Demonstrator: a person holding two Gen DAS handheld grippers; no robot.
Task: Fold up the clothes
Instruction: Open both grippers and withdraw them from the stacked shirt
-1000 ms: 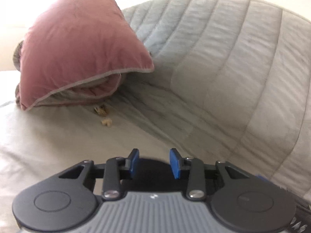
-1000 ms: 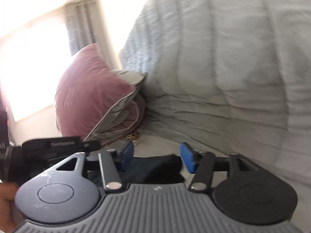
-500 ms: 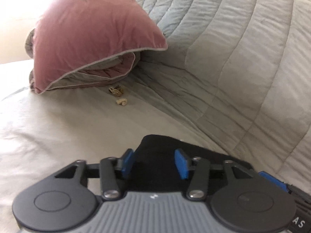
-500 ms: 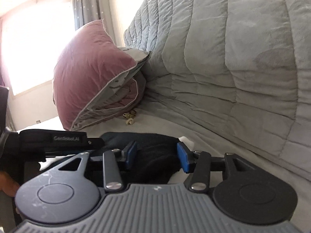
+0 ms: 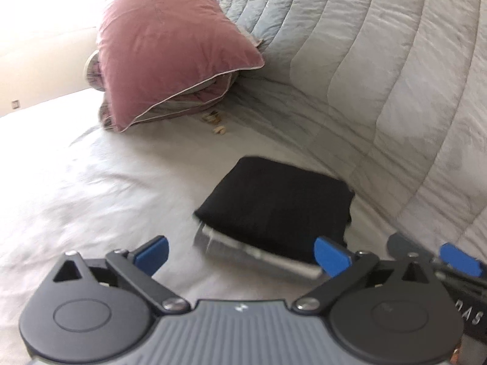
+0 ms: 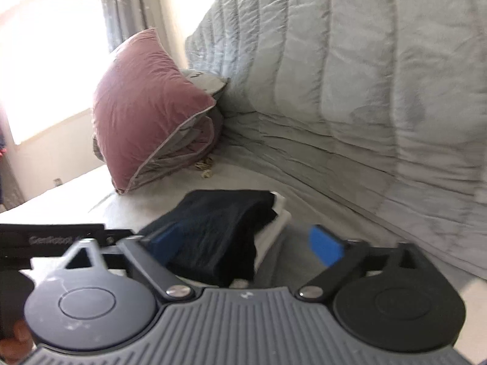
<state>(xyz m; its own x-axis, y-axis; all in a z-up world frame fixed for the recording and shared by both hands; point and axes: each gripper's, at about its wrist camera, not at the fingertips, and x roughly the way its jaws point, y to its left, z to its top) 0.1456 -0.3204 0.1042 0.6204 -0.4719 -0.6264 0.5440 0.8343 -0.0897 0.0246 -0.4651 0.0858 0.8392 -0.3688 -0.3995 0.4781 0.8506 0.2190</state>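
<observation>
Black garment (image 5: 280,203) lies folded into a compact rectangle on the bed (image 5: 91,188), stacked on a lighter folded piece (image 5: 255,251), near the grey quilt (image 5: 380,76). Your left gripper (image 5: 242,251) is spread wide, holding nothing, just short of the stack. Your right gripper (image 6: 246,241) is also spread, empty, the garment's edge between its fingers. Folding of this piece looks done; what's left appears to be clearing away or fetching another item.

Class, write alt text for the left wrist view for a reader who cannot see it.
A folded black garment lies on a pale bed sheet, on top of a folded grey item, just beyond the open left claw. Behind are a pink pillow and a grey quilt.
</observation>
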